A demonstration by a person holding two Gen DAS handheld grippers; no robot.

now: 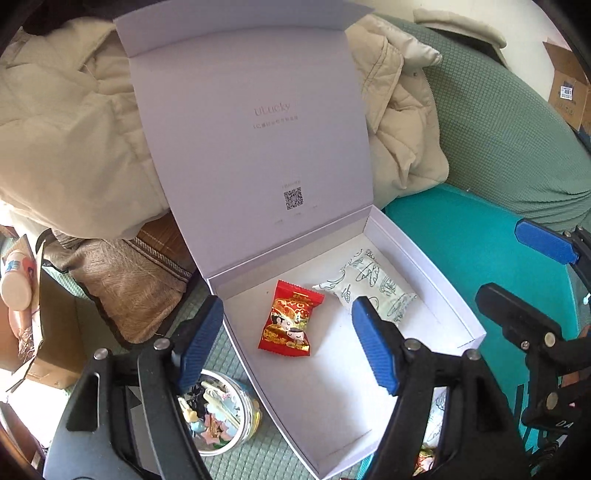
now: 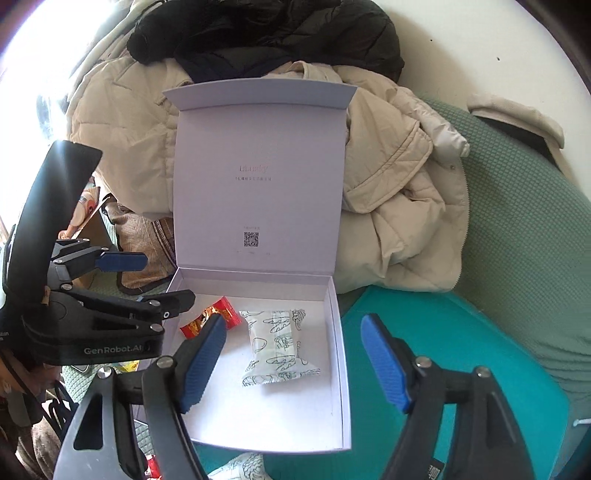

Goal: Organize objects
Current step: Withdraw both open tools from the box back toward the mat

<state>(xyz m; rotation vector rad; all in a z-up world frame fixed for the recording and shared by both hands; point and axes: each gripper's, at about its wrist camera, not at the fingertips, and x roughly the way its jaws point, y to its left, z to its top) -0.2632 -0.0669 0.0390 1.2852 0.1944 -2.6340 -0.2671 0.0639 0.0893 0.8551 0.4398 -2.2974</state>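
An open white box (image 1: 424,258) (image 2: 341,350) lies on the sofa with its lid (image 1: 251,129) (image 2: 258,177) standing up. Inside lie a red candy packet (image 1: 290,319) (image 2: 227,312) and a white snack packet with line drawings (image 1: 369,284) (image 2: 277,343). My left gripper (image 1: 288,347) is open and empty, hovering over the box above the red packet; it also shows in the right wrist view (image 2: 155,277). My right gripper (image 2: 295,362) is open and empty over the white packet; it also shows in the left wrist view (image 1: 517,262).
Beige jackets (image 1: 55,129) (image 2: 399,192) and a black garment (image 2: 266,33) are piled behind the box. A round decorated tin (image 1: 218,417) sits left of the box. A teal mat (image 1: 480,236) (image 2: 461,332) lies right. More packets (image 2: 240,467) lie in front of the box.
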